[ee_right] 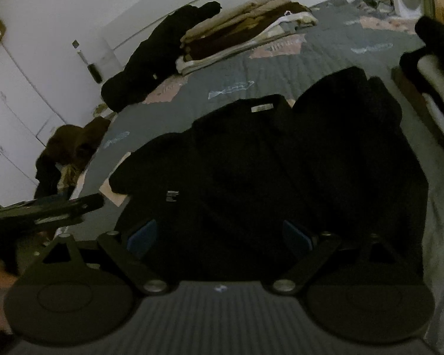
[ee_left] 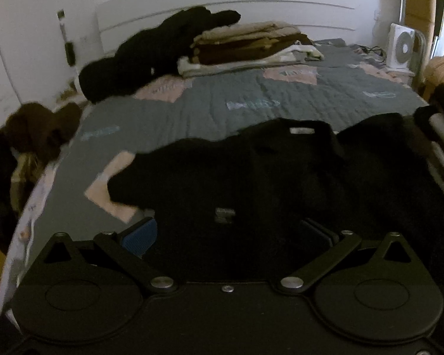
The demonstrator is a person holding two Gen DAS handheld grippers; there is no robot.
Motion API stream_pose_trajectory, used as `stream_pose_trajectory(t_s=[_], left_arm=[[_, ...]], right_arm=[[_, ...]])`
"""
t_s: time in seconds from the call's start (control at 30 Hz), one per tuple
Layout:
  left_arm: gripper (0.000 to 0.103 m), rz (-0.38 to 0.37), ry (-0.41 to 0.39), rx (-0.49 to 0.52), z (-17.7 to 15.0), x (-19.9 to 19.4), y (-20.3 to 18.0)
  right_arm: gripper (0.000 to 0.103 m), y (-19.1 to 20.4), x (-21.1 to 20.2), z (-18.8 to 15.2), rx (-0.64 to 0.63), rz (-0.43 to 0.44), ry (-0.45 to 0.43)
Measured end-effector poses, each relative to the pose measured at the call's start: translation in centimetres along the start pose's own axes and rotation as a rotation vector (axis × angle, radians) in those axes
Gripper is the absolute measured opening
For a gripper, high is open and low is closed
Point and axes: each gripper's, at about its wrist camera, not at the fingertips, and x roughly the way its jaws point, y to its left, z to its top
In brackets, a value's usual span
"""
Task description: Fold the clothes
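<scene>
A black top lies spread on the bed's near end, collar away from me, its white neck label facing up. My left gripper hangs above the top's lower left part, its blue pads far apart with nothing between them. In the right wrist view the same top fills the middle. My right gripper is open over the hem, empty. The left gripper shows there as a dark blurred shape at the left.
The bed has a grey patchwork quilt. A stack of folded clothes and a black heap lie near the white headboard. Brown clothes are piled off the bed's left side. A white fan stands at the far right.
</scene>
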Motion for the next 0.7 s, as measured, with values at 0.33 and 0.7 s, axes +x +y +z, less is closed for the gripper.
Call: stream_pose_trajectory(t_s=[0.33,0.7], left_arm=[[0.103,-0.031,0.04,-0.035,-1.7,-2.0,2.3],[0.103,-0.084,0.093,-0.059,-2.2,0.3,2.9]], right_arm=[[0.092,-1.3,1.9,2.4,-0.085,-0.127,0.0],[0.092,-3.8,16.4,10.1,-0.208,-0.234,0.099]])
